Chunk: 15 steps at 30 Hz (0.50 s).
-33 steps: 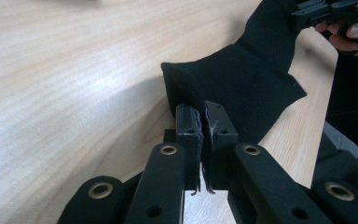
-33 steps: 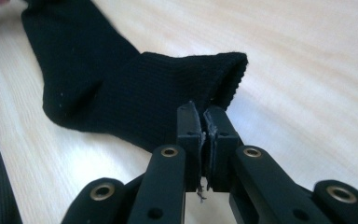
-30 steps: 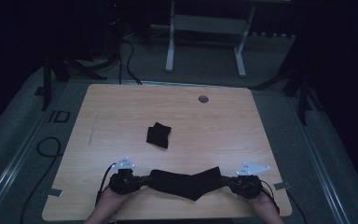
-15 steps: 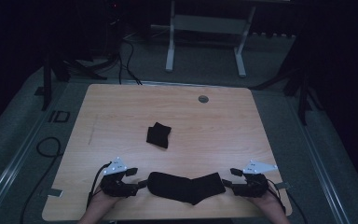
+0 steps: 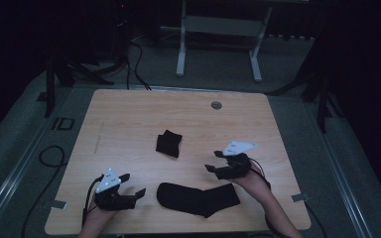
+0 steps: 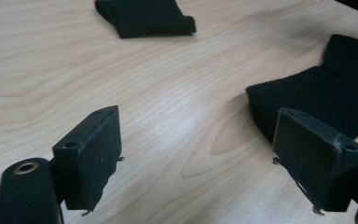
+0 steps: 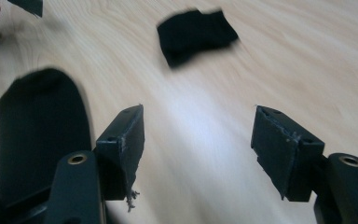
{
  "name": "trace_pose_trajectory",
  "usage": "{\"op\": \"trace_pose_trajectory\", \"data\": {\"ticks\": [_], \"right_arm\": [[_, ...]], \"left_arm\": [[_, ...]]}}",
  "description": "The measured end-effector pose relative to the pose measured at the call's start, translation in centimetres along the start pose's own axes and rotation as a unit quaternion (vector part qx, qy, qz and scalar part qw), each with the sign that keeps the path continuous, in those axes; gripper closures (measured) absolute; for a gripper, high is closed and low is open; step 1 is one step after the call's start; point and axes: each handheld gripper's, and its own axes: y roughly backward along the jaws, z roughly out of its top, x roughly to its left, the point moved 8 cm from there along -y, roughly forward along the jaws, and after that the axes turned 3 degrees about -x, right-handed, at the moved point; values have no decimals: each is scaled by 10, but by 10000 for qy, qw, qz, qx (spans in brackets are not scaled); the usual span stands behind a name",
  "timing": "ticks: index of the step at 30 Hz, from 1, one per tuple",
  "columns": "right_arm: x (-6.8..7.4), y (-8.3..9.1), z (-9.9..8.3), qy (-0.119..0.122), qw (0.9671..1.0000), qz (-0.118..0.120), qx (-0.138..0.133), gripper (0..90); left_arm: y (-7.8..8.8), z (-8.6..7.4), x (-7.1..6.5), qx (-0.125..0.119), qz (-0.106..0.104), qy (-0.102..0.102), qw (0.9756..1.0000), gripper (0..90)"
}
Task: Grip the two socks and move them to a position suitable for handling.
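Take the long black sock (image 5: 198, 198) lying flat near your edge of the wooden table (image 5: 129, 119) as your landmark. Your left gripper (image 5: 131, 186) sits just off the sock's left end, its jaws spread apart with bare wood between them; they have just been opening, and nothing is caught in them. In the left gripper view that same sock (image 6: 326, 100) lies just beyond the jaw on the right side of the view, close to it but not pinched by it. Your right gripper (image 5: 214, 161) hangs above and just past the sock's right end, toward the middle of the table, and its jaws also stand wide with nothing between them, having just been opening too. In the right gripper view the sock (image 7: 39, 135) lies off to the left of the jaws, clear of both. A folded black sock (image 5: 168, 143) rests farther from you than the long sock, well apart from it, near the table's centre
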Motion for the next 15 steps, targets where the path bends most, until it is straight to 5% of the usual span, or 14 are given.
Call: {"op": "trace_pose_trajectory", "data": {"ticks": [5, 9, 13, 15], "right_arm": [[2, -46, 40, 355, 9992, 150, 85, 360], [0, -77, 64, 307, 9991, 279, 76, 363], [-1, -99, 70, 388, 9988, 238, 199, 363], [-2, -123, 75, 418, 9984, 203, 334, 364]], "left_arm": [[-3, -1, 1, 34, 175, -89, 9998, 45], [-3, 0, 2, 4, 285, -107, 9995, 16], [-2, 2, 2, -78, 295, -103, 9995, 17], [-1, 3, 2, -91, 327, -131, 9993, 17]]}}
